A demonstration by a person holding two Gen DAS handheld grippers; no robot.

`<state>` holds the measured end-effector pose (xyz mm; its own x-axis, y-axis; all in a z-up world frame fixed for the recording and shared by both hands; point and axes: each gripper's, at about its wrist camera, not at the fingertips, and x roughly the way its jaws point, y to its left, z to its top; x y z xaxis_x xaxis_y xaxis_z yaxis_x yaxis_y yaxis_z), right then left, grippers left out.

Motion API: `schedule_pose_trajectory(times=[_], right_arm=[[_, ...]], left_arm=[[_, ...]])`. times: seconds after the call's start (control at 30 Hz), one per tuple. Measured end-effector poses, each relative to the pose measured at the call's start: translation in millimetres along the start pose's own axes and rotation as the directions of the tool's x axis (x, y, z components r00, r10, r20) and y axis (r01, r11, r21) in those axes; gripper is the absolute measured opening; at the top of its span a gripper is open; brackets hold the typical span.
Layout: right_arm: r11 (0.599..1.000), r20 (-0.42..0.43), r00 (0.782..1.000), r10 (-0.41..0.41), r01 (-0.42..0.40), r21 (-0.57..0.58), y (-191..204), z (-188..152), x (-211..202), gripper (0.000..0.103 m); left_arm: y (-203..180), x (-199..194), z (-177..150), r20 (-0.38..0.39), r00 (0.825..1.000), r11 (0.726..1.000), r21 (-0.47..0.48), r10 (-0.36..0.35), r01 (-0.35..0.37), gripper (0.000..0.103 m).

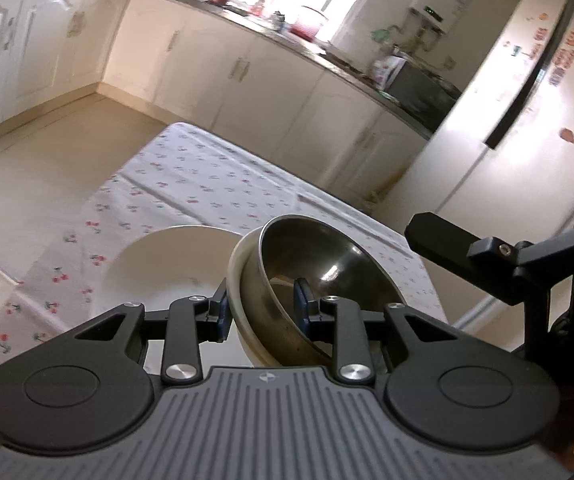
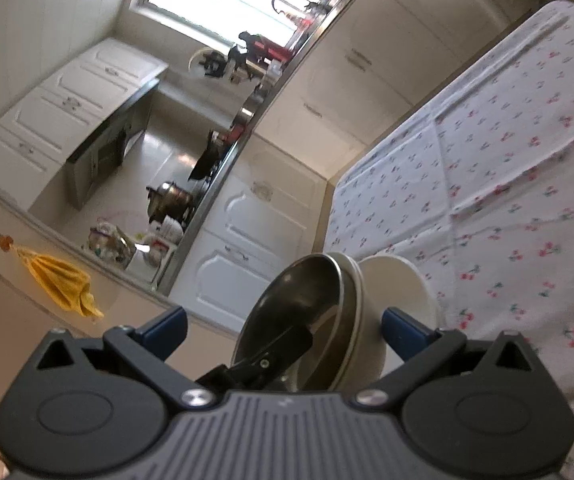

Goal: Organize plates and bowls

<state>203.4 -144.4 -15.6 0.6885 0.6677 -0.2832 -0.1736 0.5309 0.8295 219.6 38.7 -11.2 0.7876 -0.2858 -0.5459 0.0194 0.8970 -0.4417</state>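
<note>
So I'm looking at a table with a white cherry-print tablecloth (image 1: 191,184) sitting in the middle of a kitchen, with cream cabinets (image 1: 215,60) running along a dark countertop (image 1: 247,16) cluttered with stuff, a bright window behind it and a big white fridge (image 1: 527,128) standing off to the right side. Tiled floor is showing around the far and left edges of the table, so there's open room out that way, and most of the cloth past the dishes is bare. My left gripper (image 1: 263,312) is clamping the near rim of a steel bowl (image 1: 327,264) that's nested in a white bowl (image 1: 243,280), one finger outside the white one, the other inside the steel one, and the stack is tilting up at an angle. Just beside it on the left, a white plate (image 1: 159,268) is lying on the cloth near the table's near edge. My right gripper (image 2: 283,328) is sitting wide open with its blue pads spread either side of that same tilted stack, not visibly touching it. From the right wrist view, a yellow towel (image 2: 63,280) is hanging on the wall.
</note>
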Motion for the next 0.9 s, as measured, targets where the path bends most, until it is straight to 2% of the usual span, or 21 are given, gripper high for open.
schedule_pose_trajectory(times=[0.27,0.9], right_arm=[[1.000,-0.057,0.998,-0.012,0.012,0.002,-8,-5,26,0.103],[0.999,-0.083,0.996,-0.032,0.030,-0.033,-8,-11,38,0.103]], left_arm=[[15,14,3,-0.025,0.999,0.998,-0.046,0.040,-0.041,0.031],[23,17,4,-0.046,0.997,0.996,-0.068,0.063,-0.066,0.031]])
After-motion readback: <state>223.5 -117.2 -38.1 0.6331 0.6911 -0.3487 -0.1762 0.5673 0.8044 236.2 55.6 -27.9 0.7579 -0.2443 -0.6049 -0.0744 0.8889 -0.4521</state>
